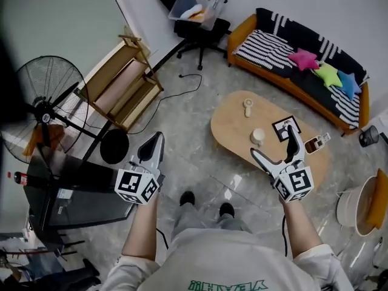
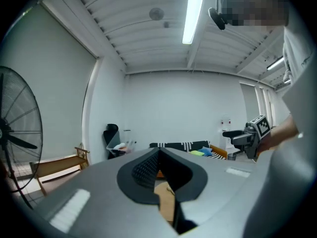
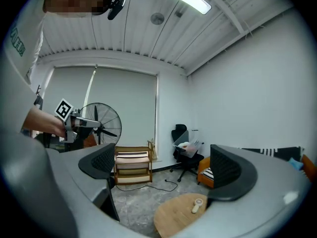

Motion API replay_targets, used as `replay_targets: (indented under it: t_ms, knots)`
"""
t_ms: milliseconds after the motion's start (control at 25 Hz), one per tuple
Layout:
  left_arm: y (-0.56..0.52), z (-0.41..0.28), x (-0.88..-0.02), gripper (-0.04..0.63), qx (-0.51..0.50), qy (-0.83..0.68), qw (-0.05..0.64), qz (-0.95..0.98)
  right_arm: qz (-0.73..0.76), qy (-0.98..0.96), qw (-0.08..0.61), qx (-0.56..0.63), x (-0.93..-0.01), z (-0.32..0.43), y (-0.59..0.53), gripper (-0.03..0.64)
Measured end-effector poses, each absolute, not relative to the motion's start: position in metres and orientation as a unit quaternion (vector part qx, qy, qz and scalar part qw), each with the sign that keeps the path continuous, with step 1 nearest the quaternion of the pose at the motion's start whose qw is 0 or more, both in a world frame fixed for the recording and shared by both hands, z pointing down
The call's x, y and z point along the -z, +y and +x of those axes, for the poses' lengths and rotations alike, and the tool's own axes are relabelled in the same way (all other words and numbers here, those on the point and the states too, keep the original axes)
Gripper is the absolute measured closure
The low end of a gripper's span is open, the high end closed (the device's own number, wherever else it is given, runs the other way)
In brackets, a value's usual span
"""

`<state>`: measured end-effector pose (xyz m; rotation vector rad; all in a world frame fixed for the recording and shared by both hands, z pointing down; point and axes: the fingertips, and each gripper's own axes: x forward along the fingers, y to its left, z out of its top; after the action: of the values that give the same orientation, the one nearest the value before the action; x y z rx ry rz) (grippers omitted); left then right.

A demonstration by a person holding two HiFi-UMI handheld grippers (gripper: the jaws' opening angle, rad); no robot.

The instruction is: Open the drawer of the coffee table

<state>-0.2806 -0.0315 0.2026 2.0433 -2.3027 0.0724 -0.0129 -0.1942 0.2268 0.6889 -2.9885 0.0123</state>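
Wooden counter (image 1: 233,123), drawer unseen from above; right gripper (image 1: 274,143) poised over it, jaws apart and empty, presumably ready to grasp; left gripper (image 1: 156,141) idle, jaws together.

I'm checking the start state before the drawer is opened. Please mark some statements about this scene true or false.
1. The left gripper is shut. True.
2. The right gripper grips a drawer handle. False: it is open and empty, held in the air.
3. Three star cushions lie on the sofa. True.
4. The fan stands on the coffee table. False: it stands on the floor, to the person's left.
5. The coffee table's top is bare. False: a few small things lie on it.
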Motion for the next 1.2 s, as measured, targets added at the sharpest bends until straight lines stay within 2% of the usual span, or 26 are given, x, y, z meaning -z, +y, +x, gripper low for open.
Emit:
replay_targets:
  t_ms: [640,920,1200]
  knots:
    - [-0.167,-0.342,-0.232,0.595,-0.016,-0.566,0.048,0.823,0.468,-0.879,0.071,-0.051,-0.262,-0.01,-0.187,0.029]
    - [-0.188,-0.329,-0.256,0.595,-0.025,-0.556,0.061,0.829,0.492,-0.864,0.084,-0.069,-0.304,0.017,-0.174,0.029]
    - [-0.199,-0.28,-0.294,0.595,-0.043,-0.543,0.078,0.835,0.483,-0.867,0.085,-0.087,-0.343,0.04,-0.193,0.029]
